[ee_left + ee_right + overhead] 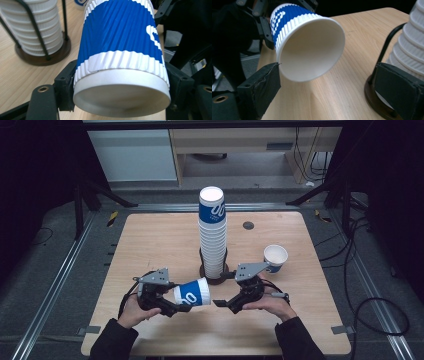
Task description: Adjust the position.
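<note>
The paper cup (193, 293) is lying on its side in the air just above the wooden table, near its front edge. Its ribbed blue sleeve with white bands and a white logo is showing, the narrow base is pointing left, and the open white mouth (312, 50) is facing right.

Both grippers are black – the left gripper (172, 306) and right gripper (221, 303) each carry a grey three-cornered plate, brass-ringed screw holes and a trailing black cable – above dark sleeves.
</note>
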Available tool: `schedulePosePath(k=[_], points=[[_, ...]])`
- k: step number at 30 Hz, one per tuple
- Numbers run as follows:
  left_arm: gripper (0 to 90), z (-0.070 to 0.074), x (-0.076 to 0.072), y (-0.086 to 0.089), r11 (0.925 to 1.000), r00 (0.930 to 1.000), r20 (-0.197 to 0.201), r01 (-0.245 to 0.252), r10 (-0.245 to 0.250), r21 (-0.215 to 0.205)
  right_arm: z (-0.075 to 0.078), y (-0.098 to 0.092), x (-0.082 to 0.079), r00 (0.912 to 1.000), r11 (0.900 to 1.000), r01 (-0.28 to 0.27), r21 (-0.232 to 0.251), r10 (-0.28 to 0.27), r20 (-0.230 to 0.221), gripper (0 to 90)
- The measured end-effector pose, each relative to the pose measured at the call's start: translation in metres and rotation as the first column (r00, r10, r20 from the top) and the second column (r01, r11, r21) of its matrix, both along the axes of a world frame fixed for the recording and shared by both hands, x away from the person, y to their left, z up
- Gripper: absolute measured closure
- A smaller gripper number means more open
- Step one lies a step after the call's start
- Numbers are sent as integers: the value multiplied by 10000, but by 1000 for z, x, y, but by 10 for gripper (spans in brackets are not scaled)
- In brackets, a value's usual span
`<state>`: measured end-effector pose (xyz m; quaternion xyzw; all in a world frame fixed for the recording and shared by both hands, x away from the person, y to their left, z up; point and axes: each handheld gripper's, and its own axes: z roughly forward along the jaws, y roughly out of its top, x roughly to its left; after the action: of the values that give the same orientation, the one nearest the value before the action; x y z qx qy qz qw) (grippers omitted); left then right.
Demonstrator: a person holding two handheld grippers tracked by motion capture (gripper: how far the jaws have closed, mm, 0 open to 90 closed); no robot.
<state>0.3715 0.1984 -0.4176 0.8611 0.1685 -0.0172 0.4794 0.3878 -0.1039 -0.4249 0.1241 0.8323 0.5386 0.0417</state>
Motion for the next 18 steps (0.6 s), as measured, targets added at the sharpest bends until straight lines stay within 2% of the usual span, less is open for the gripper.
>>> schedulePosePath(k=[5,12,18], points=[[260,-2,-2,-5,9999,9999,27,118,-118,26,0,2,-2,9990,9987,-391,312,397,-196,64],[261,-2,-3,-7,9997,9997,15,242,-242,-39,-2,8,-5,9948,9946,-912,498,932,-402,64],[261,-2,-7,-13,9973,9975,-19,705,-705,-185,-7,14,-6,9902,9905,-1214,654,1254,-620,64]])
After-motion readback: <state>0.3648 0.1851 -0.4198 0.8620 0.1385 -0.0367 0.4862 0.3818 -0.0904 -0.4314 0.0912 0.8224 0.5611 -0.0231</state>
